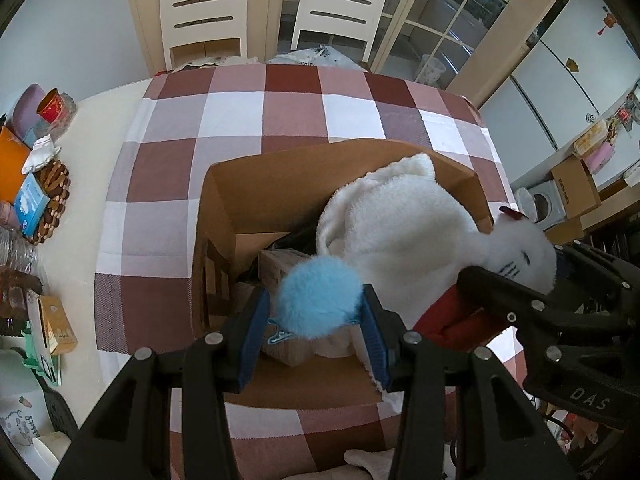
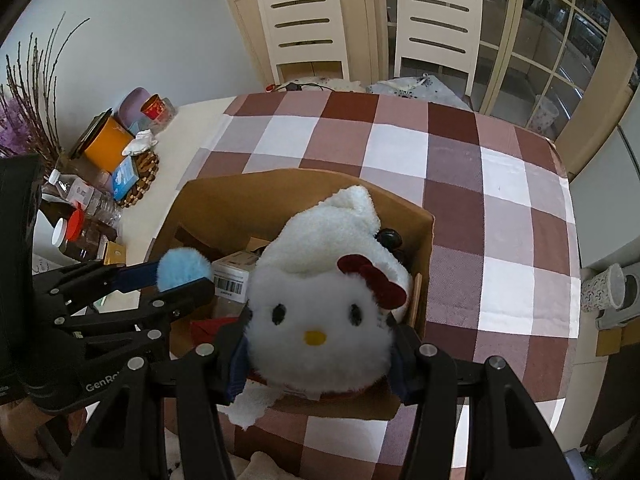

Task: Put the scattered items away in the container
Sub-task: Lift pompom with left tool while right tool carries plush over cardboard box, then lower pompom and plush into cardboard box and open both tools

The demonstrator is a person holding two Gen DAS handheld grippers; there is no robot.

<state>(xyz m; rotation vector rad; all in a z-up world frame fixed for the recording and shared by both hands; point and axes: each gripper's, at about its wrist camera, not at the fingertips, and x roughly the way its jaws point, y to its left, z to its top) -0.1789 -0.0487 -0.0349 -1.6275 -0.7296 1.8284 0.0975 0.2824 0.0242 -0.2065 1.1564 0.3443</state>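
An open cardboard box stands on the checked cloth. My left gripper is shut on a fluffy blue pompom with a small clip, held over the box's near left part. My right gripper is shut on the head of a white plush cat with a red bow. The plush's body drapes into the box's right side. Inside lie a small barcoded carton, a red item and something black.
The table's left edge is crowded: an orange tin, plastic bottles, a woven trivet with a blue packet. Two white chairs stand at the far side. A white furry item lies on the cloth by the near edge.
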